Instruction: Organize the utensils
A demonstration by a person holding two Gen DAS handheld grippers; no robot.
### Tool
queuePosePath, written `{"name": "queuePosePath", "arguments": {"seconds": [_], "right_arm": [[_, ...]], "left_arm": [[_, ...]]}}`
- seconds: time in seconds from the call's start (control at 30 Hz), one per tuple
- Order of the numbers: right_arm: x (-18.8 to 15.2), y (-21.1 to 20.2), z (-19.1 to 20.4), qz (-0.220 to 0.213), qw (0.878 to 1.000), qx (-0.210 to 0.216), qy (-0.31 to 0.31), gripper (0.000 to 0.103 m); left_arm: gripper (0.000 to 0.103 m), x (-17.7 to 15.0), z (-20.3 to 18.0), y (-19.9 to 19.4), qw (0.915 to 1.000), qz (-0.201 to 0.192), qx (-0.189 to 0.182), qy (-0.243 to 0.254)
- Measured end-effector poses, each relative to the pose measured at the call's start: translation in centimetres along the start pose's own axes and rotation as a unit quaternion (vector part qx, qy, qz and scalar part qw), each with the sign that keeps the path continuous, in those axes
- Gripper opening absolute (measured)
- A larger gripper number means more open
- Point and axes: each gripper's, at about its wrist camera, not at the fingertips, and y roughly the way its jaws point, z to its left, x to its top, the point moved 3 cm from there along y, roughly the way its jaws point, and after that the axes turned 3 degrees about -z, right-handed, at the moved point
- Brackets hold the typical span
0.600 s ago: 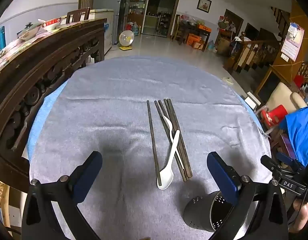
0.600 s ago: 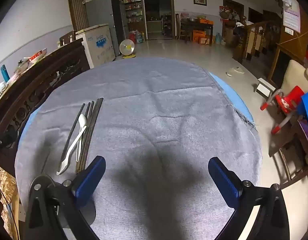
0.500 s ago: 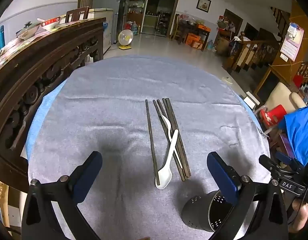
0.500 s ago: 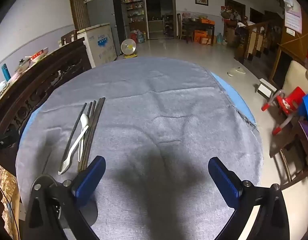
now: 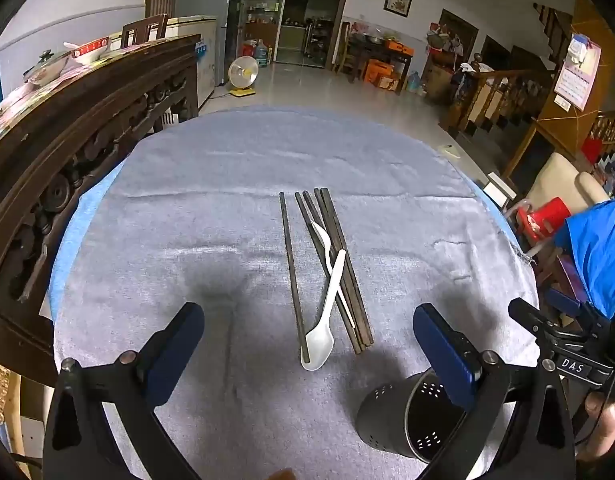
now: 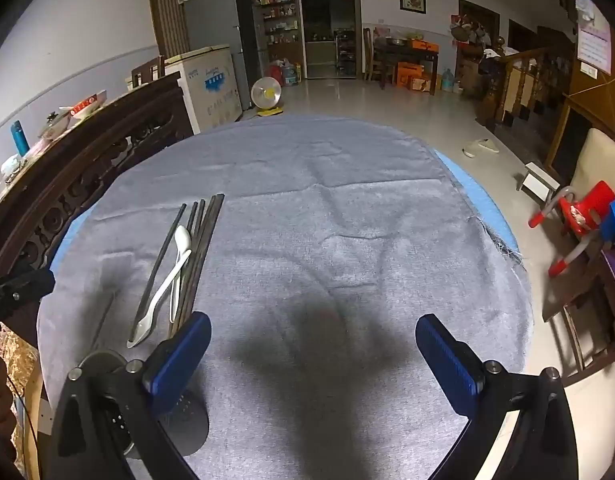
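Chopsticks and two white spoons lie crossed mid-cloth in the left wrist view, the perforated holder upright beside them behind the right finger. The left gripper tilts downward, jaws wide, empty. In the right wrist view the utensils lie far left; the right gripper hangs tilted over bare cloth, spread wide, empty.

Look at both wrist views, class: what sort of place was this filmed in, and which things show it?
Most likely a lived-in family home, in an open living and dining room: a refrigerator, a floor fan, and a cloth-covered table holding chopsticks and white spoons.
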Motion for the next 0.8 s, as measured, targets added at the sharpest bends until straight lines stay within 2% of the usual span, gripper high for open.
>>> {"name": "queuePosePath", "arguments": {"seconds": [0.8], "right_arm": [[-0.02,0.07,0.36,0.003,1.000,0.003,-0.001,0.103]], "left_arm": [[0.103,-0.21,0.01,0.41,0.9999,0.011,-0.006,0.001]]}}
